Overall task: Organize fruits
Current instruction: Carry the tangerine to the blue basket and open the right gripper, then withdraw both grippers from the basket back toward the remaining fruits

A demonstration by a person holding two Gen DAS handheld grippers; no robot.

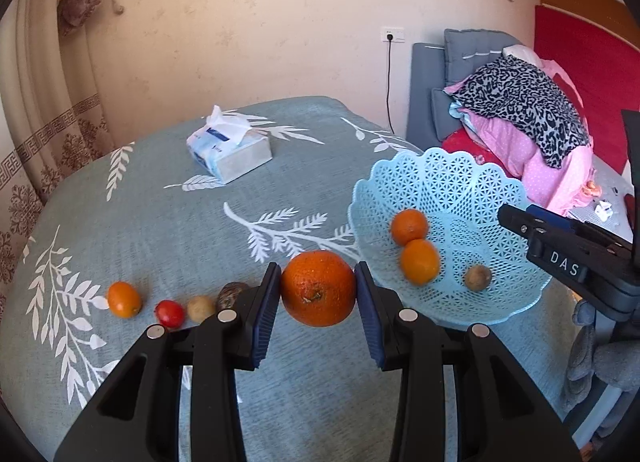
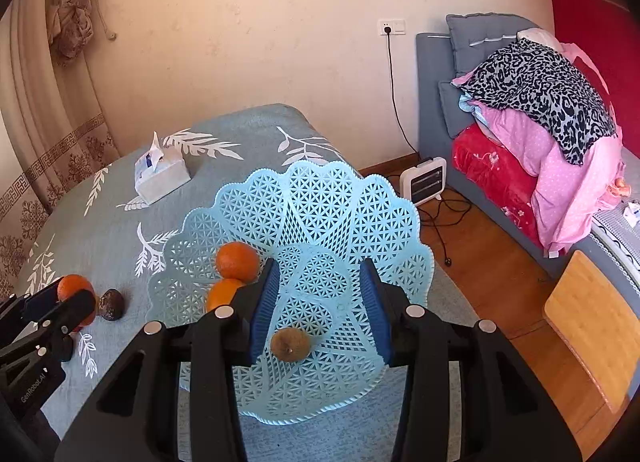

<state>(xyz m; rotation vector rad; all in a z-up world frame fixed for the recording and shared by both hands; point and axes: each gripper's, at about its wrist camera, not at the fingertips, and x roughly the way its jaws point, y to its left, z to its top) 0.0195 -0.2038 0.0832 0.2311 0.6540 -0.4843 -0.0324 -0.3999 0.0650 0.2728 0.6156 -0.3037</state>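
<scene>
My left gripper (image 1: pixel 318 274) is shut on a large orange (image 1: pixel 318 288), held above the tablecloth just left of the light blue lattice basket (image 1: pixel 440 157). Two smaller oranges (image 1: pixel 409 226) (image 1: pixel 420 262) and a small brown fruit (image 1: pixel 477 278) lie in the basket. Left of the held orange, a small orange (image 1: pixel 124 299), a red fruit (image 1: pixel 170 313), a tan fruit (image 1: pixel 200 308) and a dark brown fruit (image 1: pixel 232 294) sit in a row on the cloth. My right gripper (image 2: pixel 319 264) hovers open over the basket (image 2: pixel 320 173), with nothing between its pads and the brown fruit (image 2: pixel 290 344) lying below.
A tissue box (image 1: pixel 230 153) stands at the back of the round table with its blue-grey leaf-print cloth (image 1: pixel 160 229). To the right are a wooden floor, a small heater (image 2: pixel 424 179), a bamboo stool (image 2: pixel 592 322) and a bed piled with clothes (image 2: pixel 540 101).
</scene>
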